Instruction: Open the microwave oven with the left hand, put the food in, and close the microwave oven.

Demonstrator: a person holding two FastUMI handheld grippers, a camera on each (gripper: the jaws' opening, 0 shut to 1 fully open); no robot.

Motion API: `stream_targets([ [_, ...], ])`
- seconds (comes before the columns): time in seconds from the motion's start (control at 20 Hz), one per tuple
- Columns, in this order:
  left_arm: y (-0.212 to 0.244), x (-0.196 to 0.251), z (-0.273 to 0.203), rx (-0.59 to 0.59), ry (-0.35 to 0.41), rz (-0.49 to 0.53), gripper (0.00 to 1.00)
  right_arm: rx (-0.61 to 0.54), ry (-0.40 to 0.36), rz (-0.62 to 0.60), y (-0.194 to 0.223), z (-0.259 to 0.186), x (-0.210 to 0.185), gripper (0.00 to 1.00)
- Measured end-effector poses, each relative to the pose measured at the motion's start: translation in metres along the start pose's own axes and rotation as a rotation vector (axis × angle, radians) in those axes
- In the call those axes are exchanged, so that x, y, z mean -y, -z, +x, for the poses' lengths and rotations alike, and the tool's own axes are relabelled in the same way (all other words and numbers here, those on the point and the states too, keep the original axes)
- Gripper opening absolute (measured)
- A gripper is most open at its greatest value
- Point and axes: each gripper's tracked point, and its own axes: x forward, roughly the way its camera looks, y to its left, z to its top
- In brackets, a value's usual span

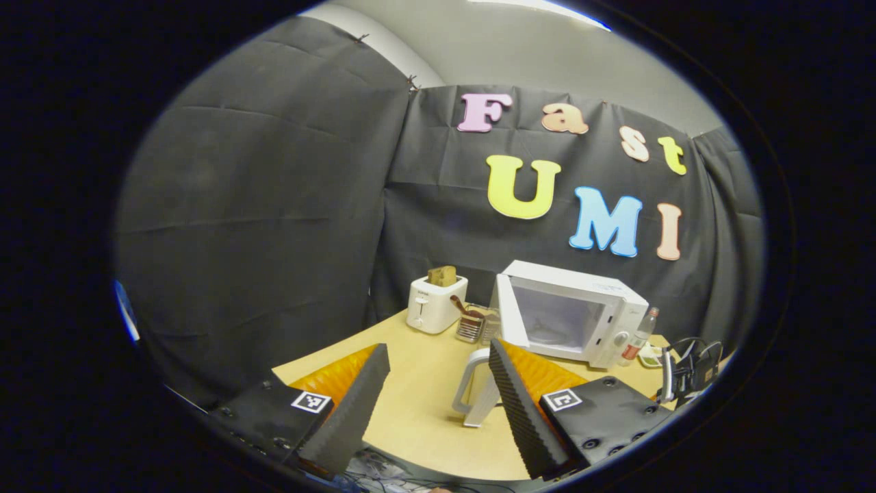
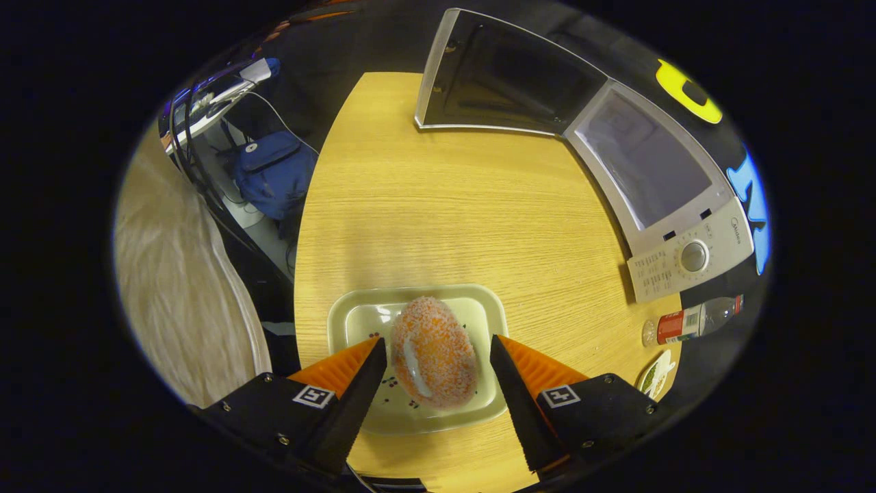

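Little legible text on your desk items

You can make out a small brand mark on the microwave oven (image 2: 684, 205) control panel, at its top corner beside the dial, but it is too small to read reliably; the printing left of the dial is a blur. The bottle (image 2: 691, 320) label and the toaster (image 1: 435, 303) front carry marks you cannot read either.

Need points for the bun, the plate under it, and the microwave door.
bun (image 2: 433, 350), right gripper view, middle of its sugared top.
plate (image 2: 361, 316), right gripper view, bare left inner wall.
microwave door (image 2: 510, 75), right gripper view, dark window of the open door.
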Motion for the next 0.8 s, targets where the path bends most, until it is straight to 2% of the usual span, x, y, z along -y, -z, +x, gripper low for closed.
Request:
stream_targets([
  [0.2, -0.002, 0.001, -0.003, 0.002, -0.004, 0.014, 0.96, -0.044, -0.005, -0.039, 0.009, 0.011, -0.002, 0.92],
  [0.3, 0.0, 0.002, -0.006, 0.003, -0.013, 0.015, 0.95, -0.036, 0.004, -0.038, 0.009, 0.012, -0.002, 0.79],
  [0.4, 0.001, 0.001, -0.008, 0.0, -0.025, 0.013, 0.95, -0.029, 0.015, -0.028, 0.009, 0.012, -0.001, 0.76],
  [0.5, 0.002, 0.0, -0.011, 0.001, -0.041, 0.009, 0.94, -0.027, 0.026, -0.014, 0.011, 0.008, 0.002, 0.66],
  [0.7, 0.001, 0.009, -0.016, 0.009, -0.024, 0.0, 0.98, 0.012, 0.126, 0.007, -0.004, -0.009, 0.025, 0.66],
  [0.8, -0.002, 0.009, -0.012, 0.009, -0.012, 0.03, 0.95, 0.046, 0.184, -0.019, -0.023, -0.021, 0.036, 0.66],
])
